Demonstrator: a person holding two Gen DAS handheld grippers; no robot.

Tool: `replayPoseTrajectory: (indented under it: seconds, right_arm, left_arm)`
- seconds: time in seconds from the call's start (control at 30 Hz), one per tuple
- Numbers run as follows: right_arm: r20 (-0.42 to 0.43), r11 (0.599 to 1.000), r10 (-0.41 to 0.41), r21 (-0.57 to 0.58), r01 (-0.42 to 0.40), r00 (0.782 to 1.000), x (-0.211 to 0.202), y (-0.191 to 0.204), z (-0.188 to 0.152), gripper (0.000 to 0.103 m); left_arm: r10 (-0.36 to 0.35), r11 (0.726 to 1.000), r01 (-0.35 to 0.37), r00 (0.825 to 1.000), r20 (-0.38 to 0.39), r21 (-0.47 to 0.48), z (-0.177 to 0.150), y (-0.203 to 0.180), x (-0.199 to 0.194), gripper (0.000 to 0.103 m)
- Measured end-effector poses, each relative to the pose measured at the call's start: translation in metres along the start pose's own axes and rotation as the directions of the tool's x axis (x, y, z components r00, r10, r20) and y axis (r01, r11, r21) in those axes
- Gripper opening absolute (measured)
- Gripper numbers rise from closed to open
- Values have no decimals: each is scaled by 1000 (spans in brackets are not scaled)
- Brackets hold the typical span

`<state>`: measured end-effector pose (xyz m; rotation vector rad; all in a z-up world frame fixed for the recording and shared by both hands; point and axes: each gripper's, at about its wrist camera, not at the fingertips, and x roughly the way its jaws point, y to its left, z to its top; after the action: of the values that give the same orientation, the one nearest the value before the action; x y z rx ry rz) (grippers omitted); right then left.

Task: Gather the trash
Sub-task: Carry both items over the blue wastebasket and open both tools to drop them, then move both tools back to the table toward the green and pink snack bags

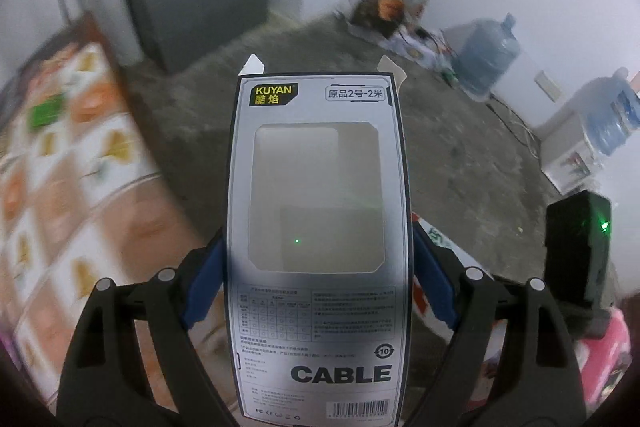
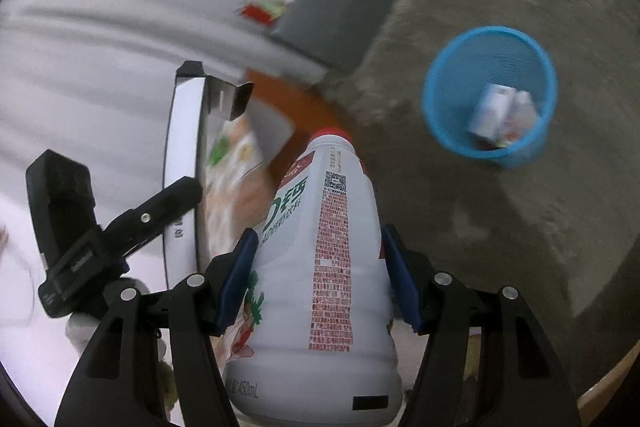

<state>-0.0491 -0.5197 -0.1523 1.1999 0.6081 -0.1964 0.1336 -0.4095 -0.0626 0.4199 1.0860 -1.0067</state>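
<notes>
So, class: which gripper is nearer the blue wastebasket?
Right, probably. The right gripper, holding the white bottle, has the blue wastebasket ahead; the left gripper is farther away.

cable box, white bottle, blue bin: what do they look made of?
Cable box: printed cardboard, slight sheen, with a clear film window by the look of it; folded flaps on top.
White bottle: opaque plastic, smooth, moulded ridges near the base, red cap.
Blue bin: looks like fine mesh, plastic or coated wire; too blurred to tell which.
</notes>
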Motion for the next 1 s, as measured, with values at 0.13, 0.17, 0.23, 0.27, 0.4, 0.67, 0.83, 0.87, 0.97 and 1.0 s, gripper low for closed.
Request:
replayPoseTrajectory:
  seconds: [0.13, 0.17, 0.23, 0.27, 0.4, 0.67, 0.83, 0.87, 0.97, 1.0]
  right_arm:
    - [30, 994, -68, 90, 65, 997, 14, -37, 44, 61]
    - [32, 993, -75, 94, 72, 997, 21, -42, 55, 62]
    - [38, 987, -96, 132, 90, 995, 38, -57, 85, 63]
    - [50, 984, -114, 145, 106, 992, 45, -65, 100, 63]
    - [106, 963, -224, 175, 204, 969, 70, -103, 138, 72]
    - [155, 934, -330, 198, 298, 931, 48, -136, 90, 72]
    - [202, 925, -378, 119, 361, 904, 20, -120, 51, 72]
    - [223, 921, -390, 84, 381, 894, 12, -109, 43, 72]
    - [290, 898, -420, -7, 441, 860, -5, -79, 27, 72]
    - [308, 891, -424, -29, 453, 852, -11, -70, 22, 72]
  left_arm:
    - [-41, 999, 41, 997, -59, 0, 37, -24, 54, 81]
    - [-44, 999, 44, 997, -63, -3, 48, -29, 66, 81]
    - [-35, 999, 35, 998, -54, -8, 69, -36, 91, 84]
    - [-31, 999, 31, 998, -48, -13, 83, -40, 107, 86]
    - [3, 998, -5, 1000, -27, -56, 114, -41, 159, 88]
    - [-38, 987, 35, 999, -14, -158, 94, -22, 167, 88]
    - [-65, 989, 68, 997, 27, -128, 72, -15, 129, 88]
    - [-74, 990, 78, 997, 39, -117, 67, -16, 117, 88]
    - [-98, 991, 105, 992, 82, -86, 52, -16, 86, 88]
    - [-106, 991, 113, 989, 99, -71, 45, -17, 73, 88]
